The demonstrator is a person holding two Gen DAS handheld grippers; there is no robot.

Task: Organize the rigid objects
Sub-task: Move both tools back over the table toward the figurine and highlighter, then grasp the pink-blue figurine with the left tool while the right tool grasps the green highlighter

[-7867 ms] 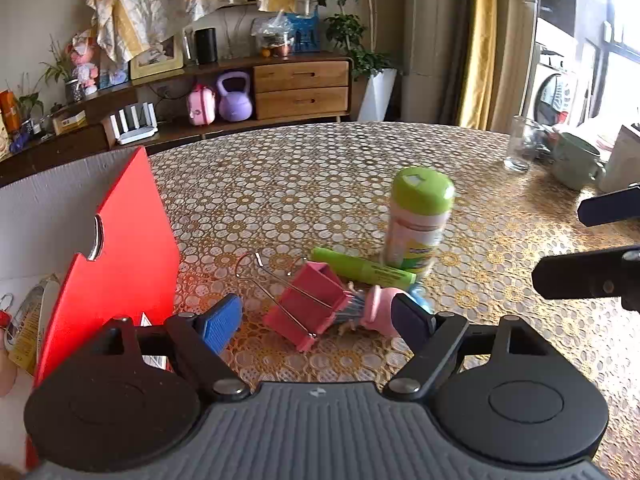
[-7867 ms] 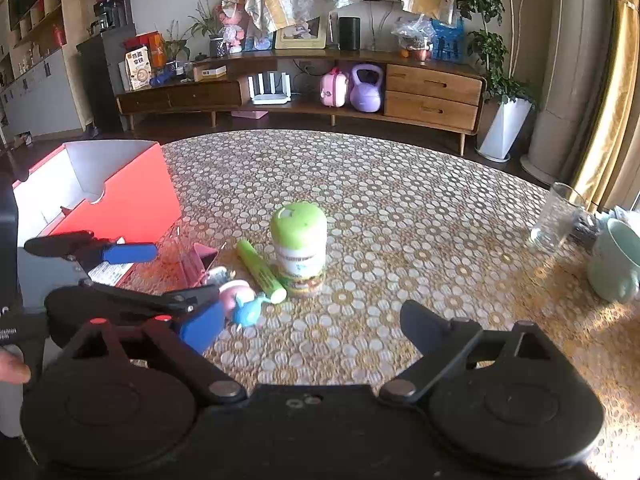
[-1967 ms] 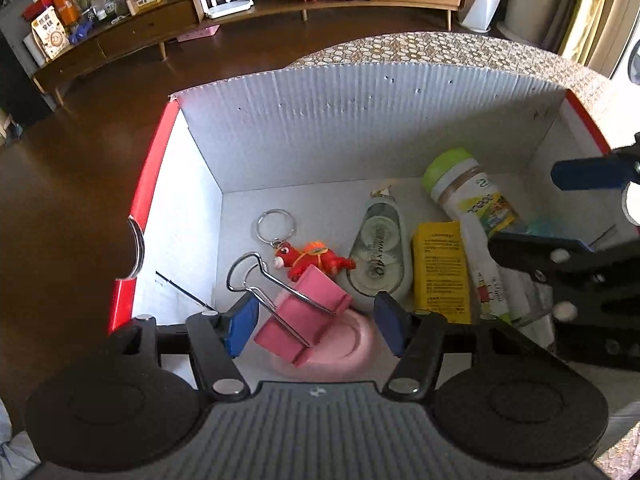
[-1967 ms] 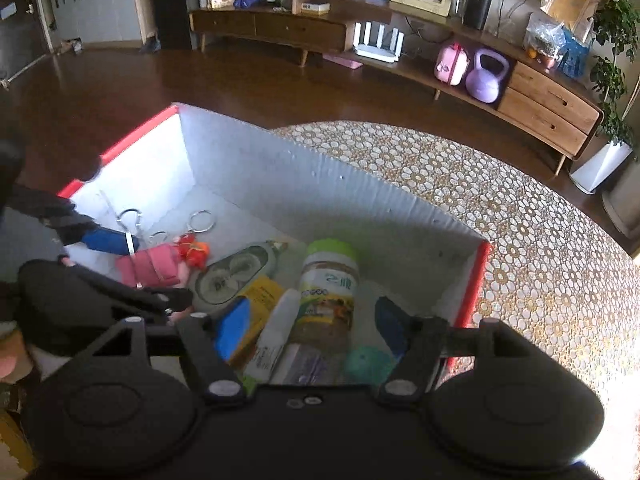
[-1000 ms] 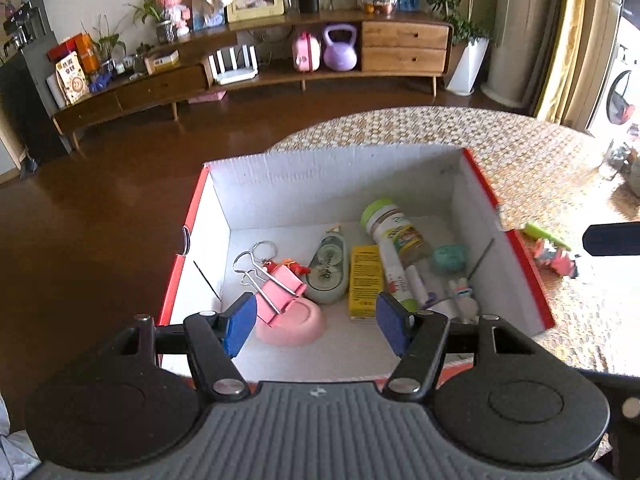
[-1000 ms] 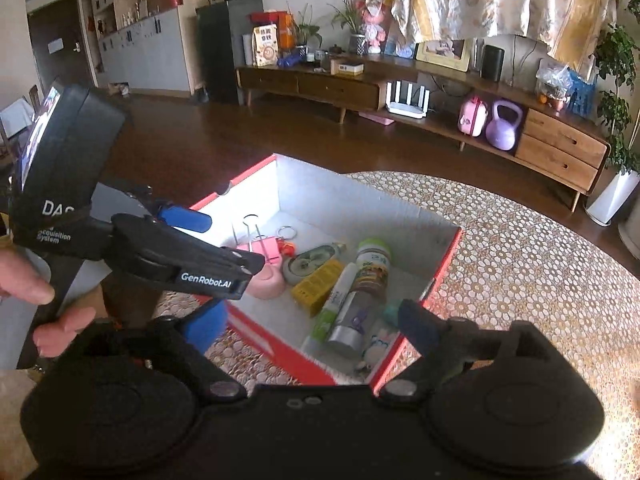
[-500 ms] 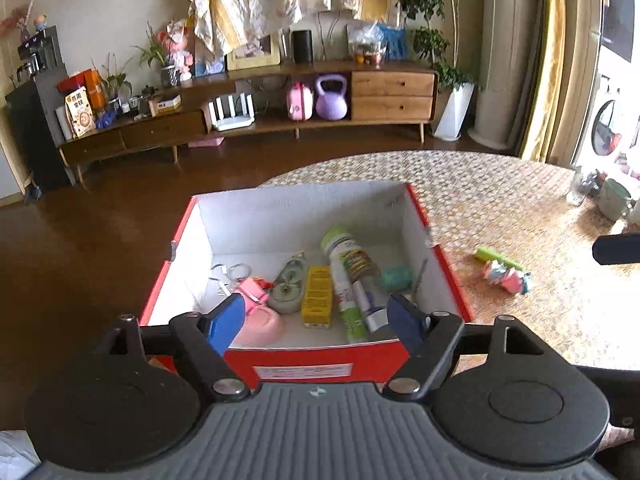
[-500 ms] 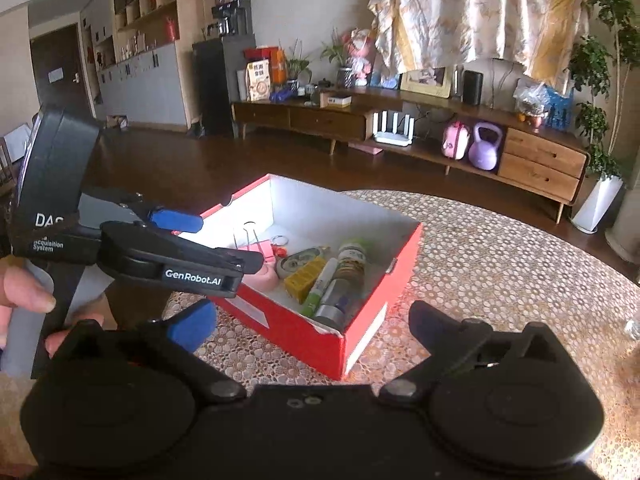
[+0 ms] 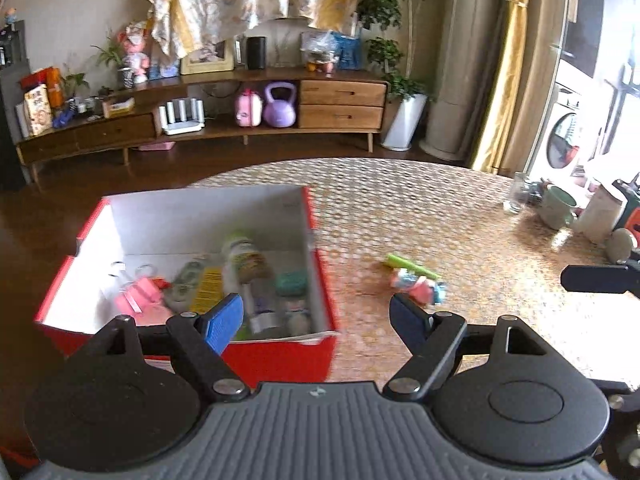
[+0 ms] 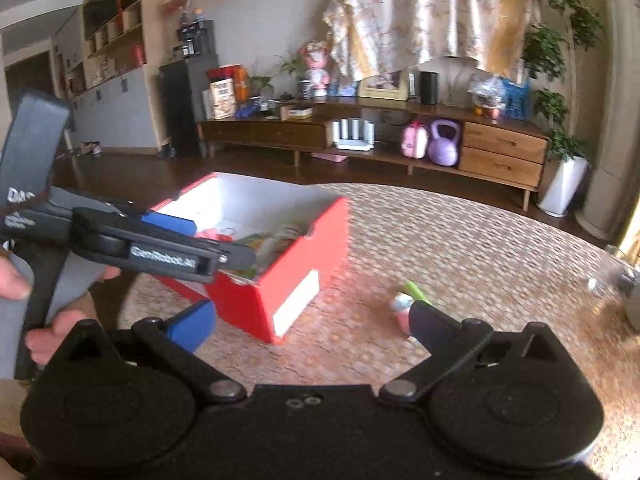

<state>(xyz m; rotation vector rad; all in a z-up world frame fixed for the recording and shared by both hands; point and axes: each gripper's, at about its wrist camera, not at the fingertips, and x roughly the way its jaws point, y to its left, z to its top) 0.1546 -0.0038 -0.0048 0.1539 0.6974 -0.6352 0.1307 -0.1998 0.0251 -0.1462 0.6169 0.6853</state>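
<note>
Left gripper (image 9: pixel 316 318): blue rubber-padded fingers spread apart, nothing between them; right gripper (image 10: pixel 304 322) jaws likewise wide and empty, black hinged arms, matte plastic. Red cardboard box with white corrugated interior (image 9: pixel 316 240) sits ahead-left of the left fingers, holding blurred small items. On the lace-patterned round table (image 9: pixel 420 208), a green cylindrical marker (image 9: pixel 412 266) touches a small pink-and-blue toy (image 9: pixel 418 286), just beyond the left gripper's right finger.

Red cardboard box (image 9: pixel 276 356) on lace-patterned tablecloth (image 9: pixel 440 216); wooden sideboard (image 9: pixel 340 98).
</note>
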